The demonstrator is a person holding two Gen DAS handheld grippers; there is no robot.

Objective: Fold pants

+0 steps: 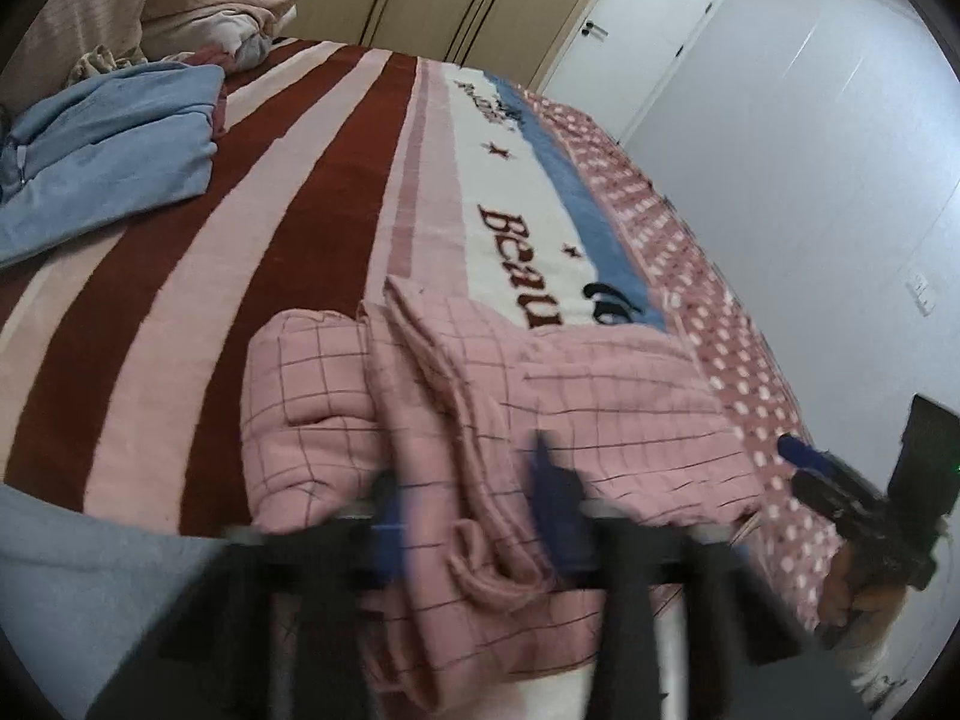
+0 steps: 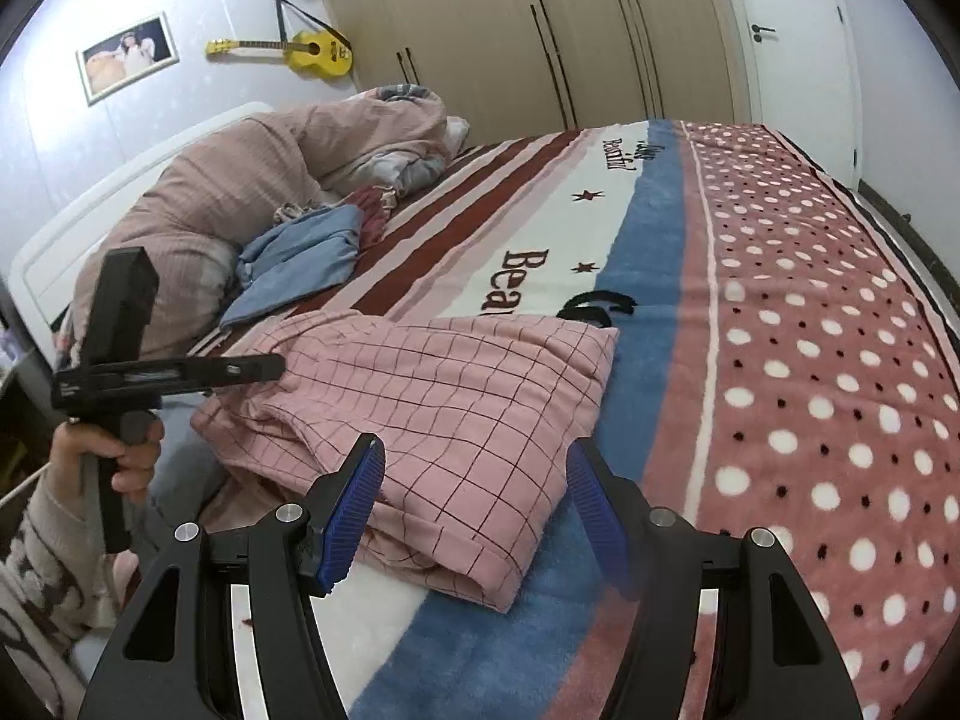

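Pants (image 2: 444,414) folded into bundle near bed (image 2: 810,360) front edge; final tidy left. Right gripper (image 2: 477,510) jaws spread, empty; left gripper (image 1: 474,516) jaws blurred, cannot tell.

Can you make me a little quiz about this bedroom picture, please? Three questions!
1. True or false: the right tool is shut on the pink checked pants.
2. Pick one. What hangs on the wall next to the framed picture?
A. a yellow guitar
B. a round clock
C. a mirror
3. Short answer: what colour is the crumpled garment lying on the bed between the pants and the heaped bedding?

Key
1. False. Its jaws stand wide open, and nothing is gripped.
2. A
3. Blue
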